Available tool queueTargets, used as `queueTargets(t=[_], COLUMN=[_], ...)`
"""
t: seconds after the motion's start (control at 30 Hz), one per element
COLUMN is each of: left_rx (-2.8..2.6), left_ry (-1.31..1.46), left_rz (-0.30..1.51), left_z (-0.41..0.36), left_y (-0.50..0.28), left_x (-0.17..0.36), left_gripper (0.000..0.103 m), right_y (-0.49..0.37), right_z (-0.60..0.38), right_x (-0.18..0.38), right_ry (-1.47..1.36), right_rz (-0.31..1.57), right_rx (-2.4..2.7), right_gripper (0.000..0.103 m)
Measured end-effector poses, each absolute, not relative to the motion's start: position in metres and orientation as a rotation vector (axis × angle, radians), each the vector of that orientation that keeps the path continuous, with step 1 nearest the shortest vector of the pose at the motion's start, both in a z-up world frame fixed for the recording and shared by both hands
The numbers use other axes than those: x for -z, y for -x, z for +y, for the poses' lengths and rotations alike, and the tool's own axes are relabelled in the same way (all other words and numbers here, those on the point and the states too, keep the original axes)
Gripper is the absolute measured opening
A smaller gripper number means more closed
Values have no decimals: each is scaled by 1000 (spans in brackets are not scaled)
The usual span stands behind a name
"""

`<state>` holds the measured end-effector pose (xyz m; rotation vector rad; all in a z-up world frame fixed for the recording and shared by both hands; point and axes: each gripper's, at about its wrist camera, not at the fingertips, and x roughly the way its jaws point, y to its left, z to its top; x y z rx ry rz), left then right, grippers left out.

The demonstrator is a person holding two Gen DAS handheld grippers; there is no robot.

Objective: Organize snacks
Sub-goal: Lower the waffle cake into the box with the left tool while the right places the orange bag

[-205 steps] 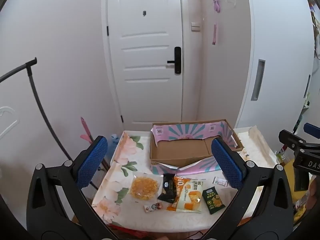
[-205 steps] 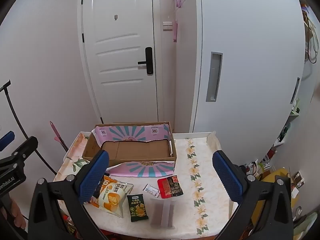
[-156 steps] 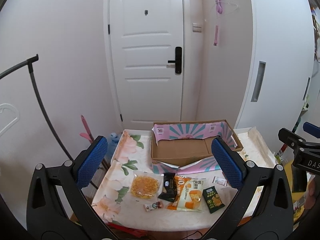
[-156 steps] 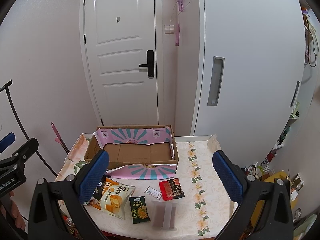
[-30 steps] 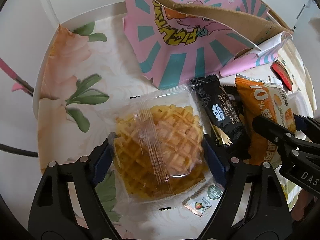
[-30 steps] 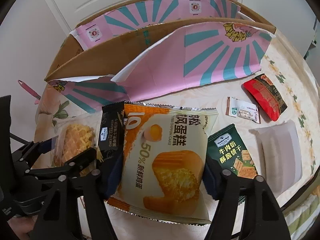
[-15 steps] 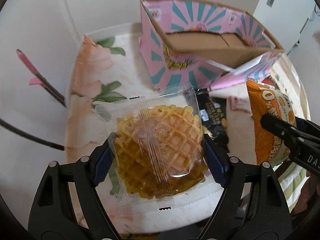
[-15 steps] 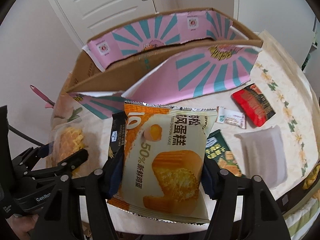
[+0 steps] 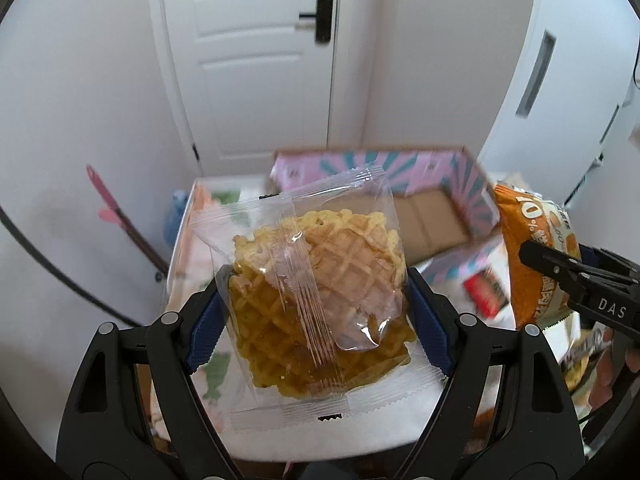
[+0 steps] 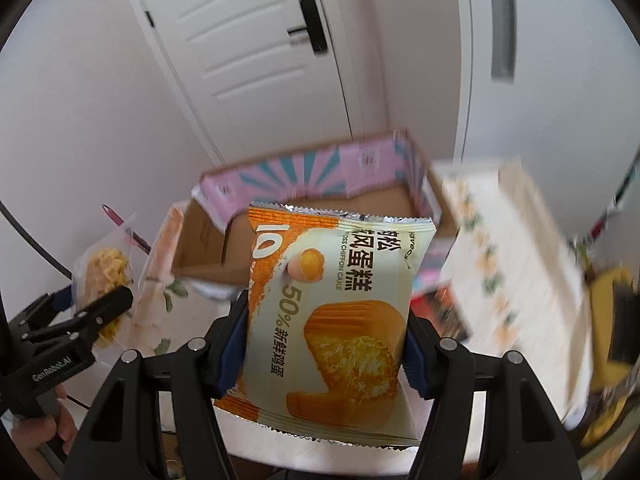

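My left gripper (image 9: pixel 318 320) is shut on a clear-wrapped waffle pack (image 9: pixel 316 280) and holds it above the table, in front of the open pink-and-teal cardboard box (image 9: pixel 432 216). My right gripper (image 10: pixel 324 340) is shut on an orange chiffon cake pack (image 10: pixel 336 312), lifted in front of the same box (image 10: pixel 320 176). The cake pack also shows at the right of the left wrist view (image 9: pixel 536 252). The waffle pack shows at the left of the right wrist view (image 10: pixel 106 276).
The floral-cloth table (image 10: pixel 512 264) carries a red snack packet (image 9: pixel 482 294) beside the box. A white door (image 9: pixel 256 48) and walls stand behind the table. A pink-handled tool (image 9: pixel 116 216) leans at the left edge.
Both grippers have risen from the table with their packs and tilted up toward the box. The view now looks over the box rim at the door.
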<state>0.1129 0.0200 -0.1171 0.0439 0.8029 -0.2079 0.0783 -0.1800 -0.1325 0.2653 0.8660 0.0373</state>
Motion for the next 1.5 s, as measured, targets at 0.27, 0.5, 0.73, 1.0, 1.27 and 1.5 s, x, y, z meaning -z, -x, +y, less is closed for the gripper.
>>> queueTargets(t=[0.27,0.5,0.73,1.0,1.27,1.5], left_rx=[226,276,309,328,372,357], left_ry=[-18,-34,-48,-107,-188,-224], left_rz=[791,898,1050,1161,1175,1169], left_z=[-14,-32,-37,-50,-60,-57], left_y=[-164,-240,-301,-334,-325,-321], left_x=[99,128,187,236,244,241], left_gripper=[80,80,80,79,79,95], right_y=[-138,-197,-249,-285,-294,-294], right_z=[-221,-227,-219,-220,-220,-226], right_x=[100,116,164,215,221,220], right_ry=[-199,-252,-270,-303,-327,-339], right_rz=[833,912,1030,1164,1199,1197], right_rx=[-140,-158,-119,-99,-105,-125], right_gripper=[61,61,61,61,61,61])
